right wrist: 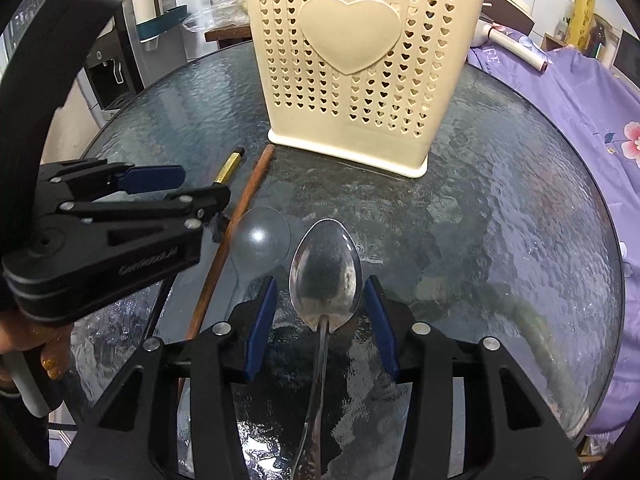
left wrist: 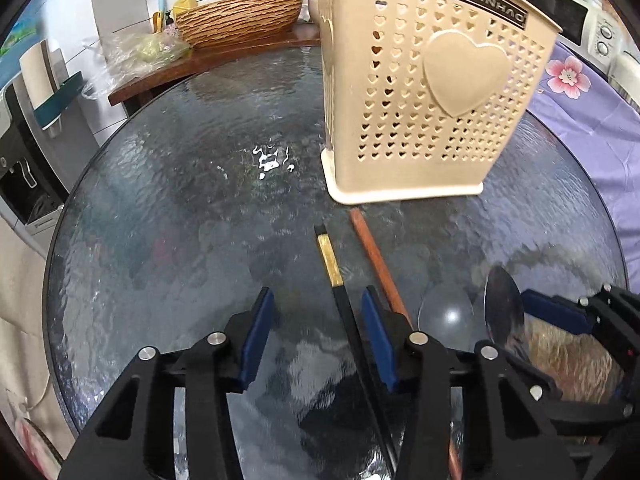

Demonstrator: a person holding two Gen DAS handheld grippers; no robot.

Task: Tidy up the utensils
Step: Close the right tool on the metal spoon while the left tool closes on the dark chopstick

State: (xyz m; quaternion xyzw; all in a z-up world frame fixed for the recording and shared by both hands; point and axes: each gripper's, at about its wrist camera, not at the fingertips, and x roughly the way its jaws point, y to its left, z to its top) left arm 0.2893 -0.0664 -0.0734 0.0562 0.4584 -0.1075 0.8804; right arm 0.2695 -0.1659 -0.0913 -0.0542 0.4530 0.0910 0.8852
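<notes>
A beige utensil holder [left wrist: 432, 92] with heart holes stands at the back of the round glass table; it also shows in the right wrist view [right wrist: 360, 68]. A black chopstick with a gold band [left wrist: 332, 268] and a brown chopstick [left wrist: 376, 260] lie in front of it. My left gripper [left wrist: 316, 340] is open, low over the table, with the black chopstick between its fingers near the right pad. A metal spoon [right wrist: 326, 276] lies on the glass, and a clear plastic spoon [right wrist: 260, 240] lies to its left. My right gripper [right wrist: 322, 320] is open around the metal spoon's neck.
The glass table [left wrist: 180, 200] ends in a dark rim. A wooden shelf with a woven bowl [left wrist: 240, 16] stands behind it. A purple flowered cloth [right wrist: 580, 100] lies to the right, and a water dispenser [right wrist: 116, 60] stands to the left. The left gripper [right wrist: 160, 188] shows in the right wrist view.
</notes>
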